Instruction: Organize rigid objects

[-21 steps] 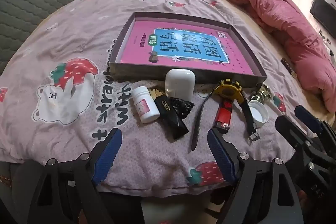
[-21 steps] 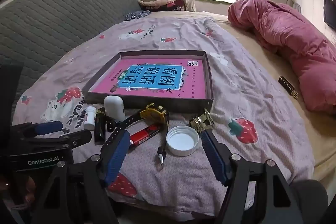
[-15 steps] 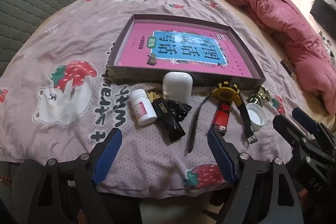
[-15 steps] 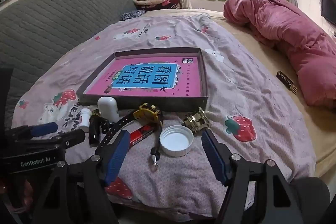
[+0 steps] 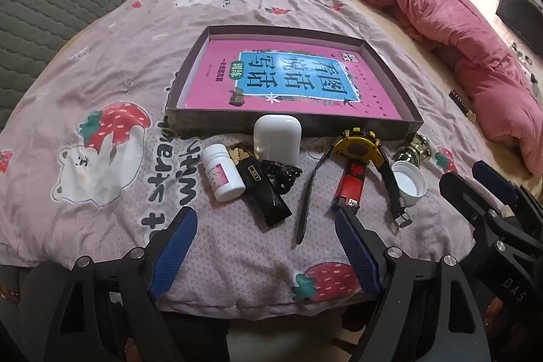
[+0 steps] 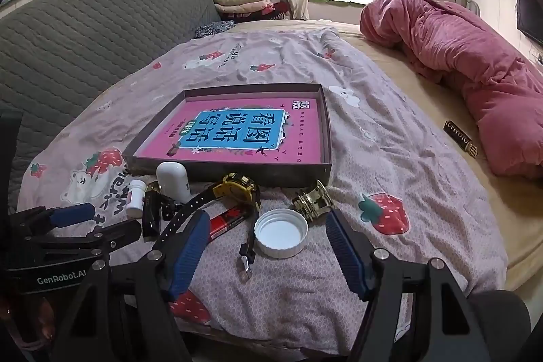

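A shallow box [image 5: 295, 128] [image 6: 237, 173] with a pink book inside lies on the bed. In front of it lie a white earbud case [image 5: 276, 136] [image 6: 173, 178], a small white bottle [image 5: 222, 172] [image 6: 135, 197], a black case [image 5: 264, 192], a yellow-faced watch [image 5: 356, 150] [image 6: 237, 189], a red lighter [image 5: 351, 182] [image 6: 227, 217], a white cap [image 5: 409, 182] [image 6: 281, 233] and a gold piece [image 5: 415, 148] [image 6: 314, 199]. My left gripper [image 5: 264, 253] is open and empty, near the bed's front edge. My right gripper [image 6: 268, 256] is open and empty, just short of the cap.
A rolled pink quilt [image 6: 468, 63] lies at the right. A small dark bar [image 6: 460, 138] lies beside it. A grey padded headboard [image 6: 85, 43] stands at the left, folded clothes [image 6: 244, 0] behind. The right gripper shows at the left wrist view's right edge [image 5: 488, 192].
Both grippers have drawn back and risen slightly, so the objects look a little farther off. Nothing on the bed has moved.
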